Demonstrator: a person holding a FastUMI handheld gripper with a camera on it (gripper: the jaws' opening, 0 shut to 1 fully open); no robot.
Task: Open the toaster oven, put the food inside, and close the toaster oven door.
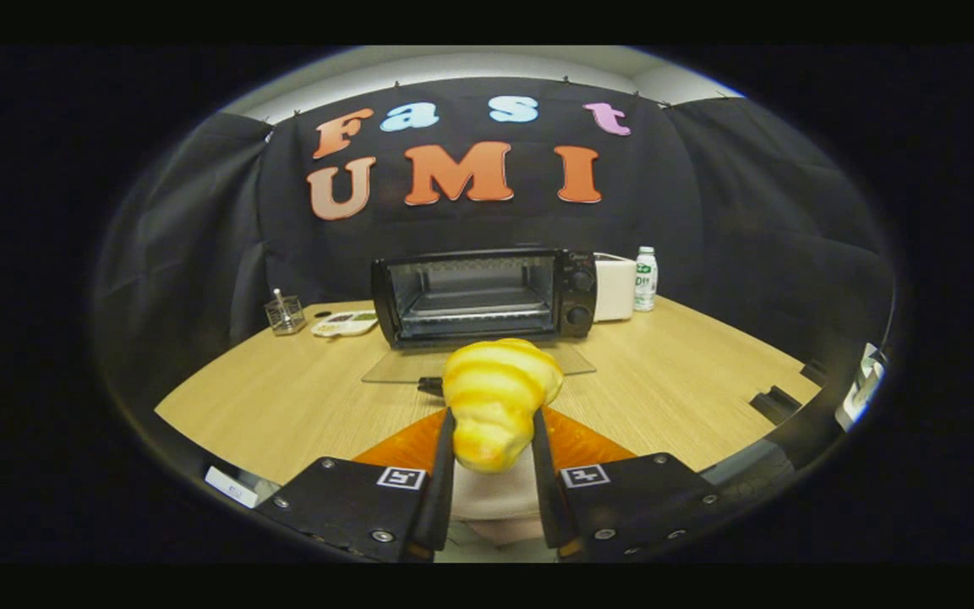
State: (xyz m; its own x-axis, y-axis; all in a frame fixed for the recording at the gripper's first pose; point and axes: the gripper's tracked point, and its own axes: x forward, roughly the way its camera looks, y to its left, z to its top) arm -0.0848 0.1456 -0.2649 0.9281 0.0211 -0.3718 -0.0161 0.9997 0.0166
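A yellow croissant-shaped bread (pixel 497 397) sits between my two fingers, and my gripper (pixel 492 452) is shut on its narrow end, holding it above an orange plate (pixel 584 440). Beyond the bread stands a black toaster oven (pixel 484 296) on the wooden table (pixel 284 406). Its glass door (pixel 407 366) lies folded down flat toward me, and the inside rack is visible. Two knobs sit on the oven's right panel.
A white box (pixel 614 288) and a small bottle (pixel 645 278) stand right of the oven. A clear holder (pixel 285 314) and a white dish (pixel 345 322) lie to its left. Dark cloth walls the booth behind the table.
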